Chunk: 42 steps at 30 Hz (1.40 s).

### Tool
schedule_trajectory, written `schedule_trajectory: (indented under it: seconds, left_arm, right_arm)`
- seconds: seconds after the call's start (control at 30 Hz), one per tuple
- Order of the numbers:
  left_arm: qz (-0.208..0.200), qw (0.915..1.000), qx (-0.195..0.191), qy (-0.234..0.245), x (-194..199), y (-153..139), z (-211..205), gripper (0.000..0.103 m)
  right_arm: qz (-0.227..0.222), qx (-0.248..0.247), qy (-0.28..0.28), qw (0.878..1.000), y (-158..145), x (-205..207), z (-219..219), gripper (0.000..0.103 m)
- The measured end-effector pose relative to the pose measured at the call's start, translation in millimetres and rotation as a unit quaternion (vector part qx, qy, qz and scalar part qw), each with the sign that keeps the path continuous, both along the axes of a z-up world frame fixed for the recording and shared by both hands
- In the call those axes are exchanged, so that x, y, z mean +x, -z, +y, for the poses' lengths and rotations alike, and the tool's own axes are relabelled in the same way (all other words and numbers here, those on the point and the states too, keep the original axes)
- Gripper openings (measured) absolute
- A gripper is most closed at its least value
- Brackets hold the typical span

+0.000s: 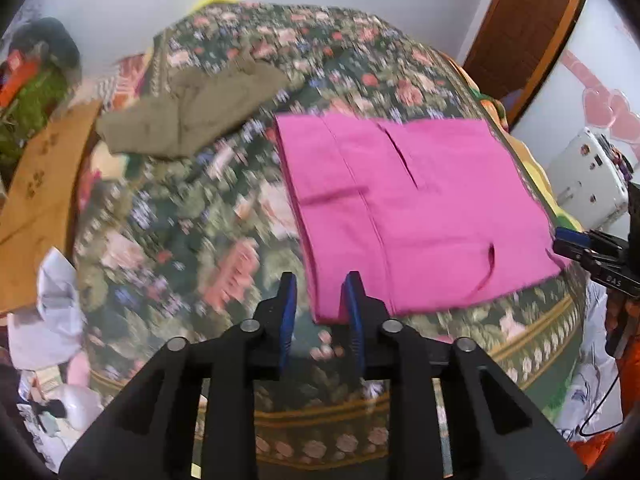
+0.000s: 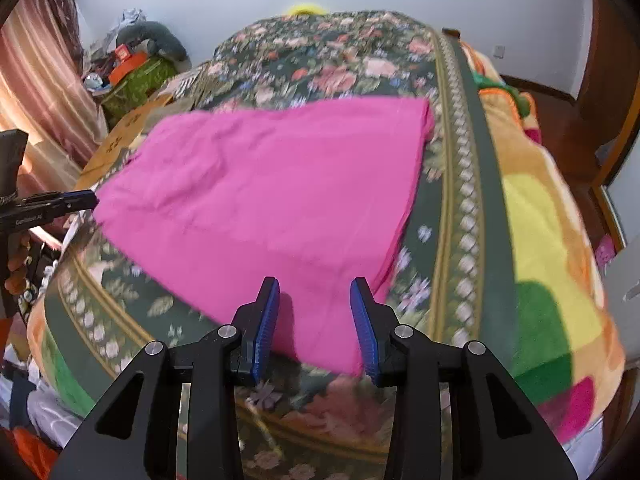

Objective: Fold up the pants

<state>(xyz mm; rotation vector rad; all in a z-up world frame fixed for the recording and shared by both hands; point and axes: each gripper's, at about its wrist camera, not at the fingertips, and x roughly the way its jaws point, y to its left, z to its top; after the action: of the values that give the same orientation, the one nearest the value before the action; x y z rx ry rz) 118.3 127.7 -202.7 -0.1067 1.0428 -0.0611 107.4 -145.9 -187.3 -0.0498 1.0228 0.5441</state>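
Pink pants (image 1: 420,208) lie folded flat on a floral bedspread (image 1: 192,240). In the left wrist view my left gripper (image 1: 320,304) hovers at the pants' near left corner, open, with that corner showing in the gap beside the right finger. My right gripper (image 1: 576,248) reaches in from the right edge at the pants' near right corner. In the right wrist view the pants (image 2: 272,184) spread ahead, and my right gripper (image 2: 316,312) stands open over their near edge, with pink cloth lying between the fingers. The left gripper (image 2: 80,200) touches the pants' left corner.
An olive-brown garment (image 1: 192,108) lies crumpled at the bed's far left. A cardboard box (image 1: 44,184) and piled clutter (image 2: 136,68) stand left of the bed. A bright multicoloured blanket (image 2: 552,240) hangs on the right side, near a white appliance (image 1: 588,176) and a wooden door (image 1: 520,32).
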Motion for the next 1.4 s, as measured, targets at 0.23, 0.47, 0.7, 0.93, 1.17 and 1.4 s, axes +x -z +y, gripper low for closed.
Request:
schedule_trajectory:
  seconds: [0.23,0.47,0.7,0.93,1.17,1.4]
  left_arm:
    - [-0.030,0.9991,0.001,-0.030,44,-22,16,0.040]
    - [-0.030,0.9985,-0.018,-0.041,97,-18,23,0.050]
    - [0.001,0.9984,-0.028,-0.048,138,12,29,0.050]
    - [0.038,0.9921,-0.109,-0.049,151,45,37,0.050]
    - [0.030,0.9930,-0.105,-0.045,147,54,29,0.041]
    - [0.002,0.9981,-0.050,-0.036,142,48,19,0.018]
  right_arm:
    - [-0.033,0.010,0.025,0.999,-23,35,-12,0.033]
    - [-0.053,-0.001,0.037,0.998,-27,88,-14,0.033]
    - [-0.046,-0.009,0.054,0.997,-5,141,-10,0.044]
    - [-0.015,-0.015,0.048,0.999,28,177,0,0.048]
    - [0.000,0.018,0.030,0.999,44,187,7,0.026]
    - [-0.057,-0.031,0.004,0.998,36,181,23,0.005]
